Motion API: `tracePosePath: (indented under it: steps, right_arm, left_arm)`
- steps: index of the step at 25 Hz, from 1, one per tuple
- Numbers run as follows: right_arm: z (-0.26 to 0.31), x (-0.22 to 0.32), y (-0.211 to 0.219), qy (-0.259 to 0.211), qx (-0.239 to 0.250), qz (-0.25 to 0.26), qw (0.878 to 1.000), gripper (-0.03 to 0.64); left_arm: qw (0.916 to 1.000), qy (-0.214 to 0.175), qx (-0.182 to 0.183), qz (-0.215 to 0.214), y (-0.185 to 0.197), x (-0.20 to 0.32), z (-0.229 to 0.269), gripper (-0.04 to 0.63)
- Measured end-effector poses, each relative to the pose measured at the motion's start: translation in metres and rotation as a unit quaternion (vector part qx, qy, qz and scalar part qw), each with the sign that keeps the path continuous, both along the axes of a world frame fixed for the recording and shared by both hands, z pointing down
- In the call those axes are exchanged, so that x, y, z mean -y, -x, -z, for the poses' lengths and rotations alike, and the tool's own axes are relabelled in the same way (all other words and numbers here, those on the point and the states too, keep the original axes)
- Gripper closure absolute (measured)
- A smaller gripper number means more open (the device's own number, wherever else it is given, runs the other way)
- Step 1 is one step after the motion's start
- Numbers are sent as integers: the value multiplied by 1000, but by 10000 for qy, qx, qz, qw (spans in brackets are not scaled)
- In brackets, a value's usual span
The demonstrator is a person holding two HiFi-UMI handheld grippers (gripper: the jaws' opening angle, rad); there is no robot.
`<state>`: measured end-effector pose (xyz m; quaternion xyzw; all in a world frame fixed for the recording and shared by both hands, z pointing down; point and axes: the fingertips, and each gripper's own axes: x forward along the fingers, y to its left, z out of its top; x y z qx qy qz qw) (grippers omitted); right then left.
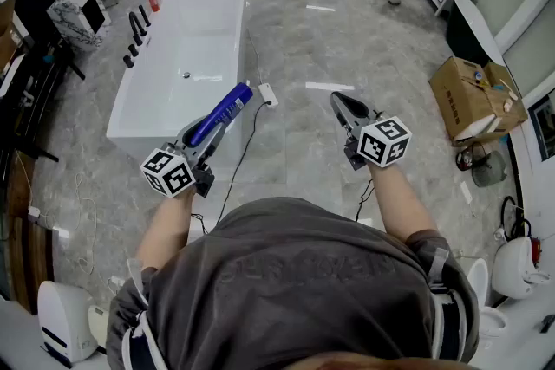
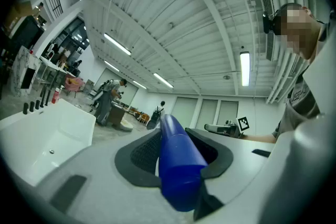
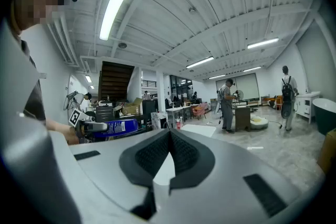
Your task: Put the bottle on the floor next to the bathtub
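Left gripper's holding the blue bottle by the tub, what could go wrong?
The bottle sticks far out of the left gripper, so it might swing or slip on the way down. It hangs by the bathtub corner and could knock the rim. A power strip lies on the floor nearby.

**Tub ahead-left, box far right**

Bathtub (image 1: 186,48) stands on floor (image 1: 347,39) ahead and left of the person, its long side running away. Taps (image 1: 136,23) sit along its left rim. Bottle (image 1: 224,110) is between the left tongs (image 1: 211,127), in line w/ tub's near-right corner. Power strip (image 1: 267,94) lies on floor just right of tub. Right tongs (image 1: 340,102) are further right, nothing in them. Cardboard box (image 1: 468,95) is far right.
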<state>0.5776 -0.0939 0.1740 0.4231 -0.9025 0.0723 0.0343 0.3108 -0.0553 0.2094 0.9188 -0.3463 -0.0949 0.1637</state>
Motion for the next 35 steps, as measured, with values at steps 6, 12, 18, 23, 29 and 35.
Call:
tracePosePath:
  steps: [6,12,18,23,29,35]
  right_arm:
    - [2,3,-4,-13,4,68,10000,627]
    - [-3,-5,-19,65,-12,201,9998,626]
    - [-6,-10,-13,89,-82,378,9992,626]
    - [-36,-30,-89,159,158,577,9981,626]
    - [-65,-27,-80,362,490,791,9950,624]
    - [-77,-23,-24,445,599,1058,9916,626]
  left_arm:
    - [10000,-6,-9,43,-7,2,2,454]
    - [9999,48,28,123,-23,-6,5,454]
    - [9996,180,-12,217,-19,-6,13,454]
    - [9984,298,-22,471,-88,-39,5,454]
    - [9958,505,203,740,-75,-57,8,454]
    - [9942,516,178,925,-30,-57,20,454]
